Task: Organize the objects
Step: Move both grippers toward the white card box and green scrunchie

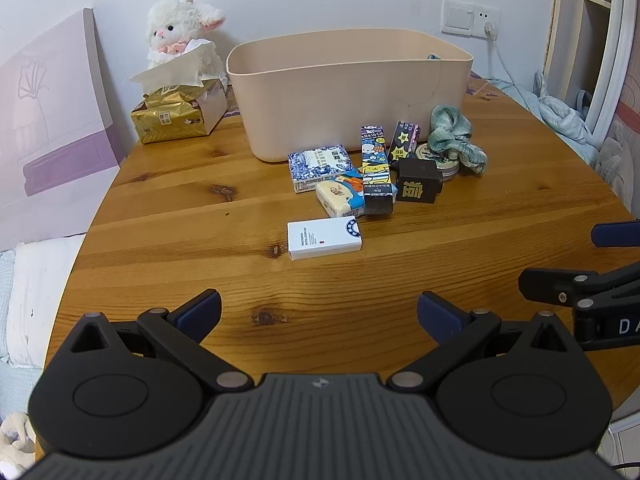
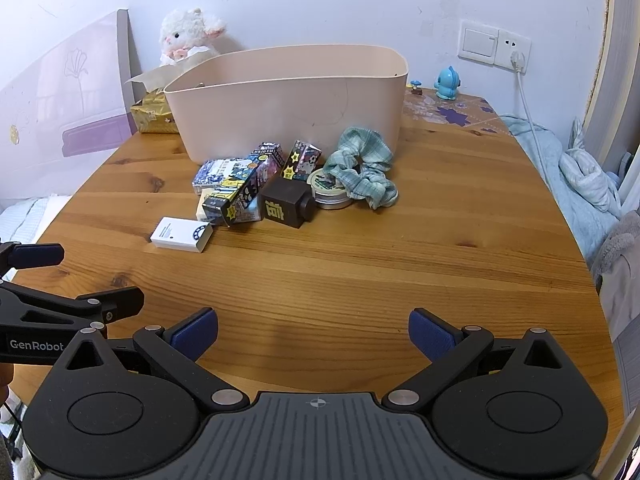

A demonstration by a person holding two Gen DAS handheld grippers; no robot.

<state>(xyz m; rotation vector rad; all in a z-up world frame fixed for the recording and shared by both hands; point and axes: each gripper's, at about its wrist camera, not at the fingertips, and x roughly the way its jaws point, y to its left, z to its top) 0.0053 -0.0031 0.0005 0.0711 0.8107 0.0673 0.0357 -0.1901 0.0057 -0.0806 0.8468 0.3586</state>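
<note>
I hold the left gripper (image 1: pixel 319 312) and right gripper (image 2: pixel 313 330) spread and empty above the wooden table (image 1: pixel 168 216); small boxes, led by a white box (image 1: pixel 324 237), cluster before the beige bin (image 1: pixel 348 92).

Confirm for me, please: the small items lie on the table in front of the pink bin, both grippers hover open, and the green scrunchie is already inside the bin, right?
Not quite: the green scrunchie is not inside the pink bin; it lies on the table in front of it, against the round tin, as the right wrist view shows. The rest holds: the small items lie before the bin, and the left gripper and right gripper hover with jaws open.
</note>
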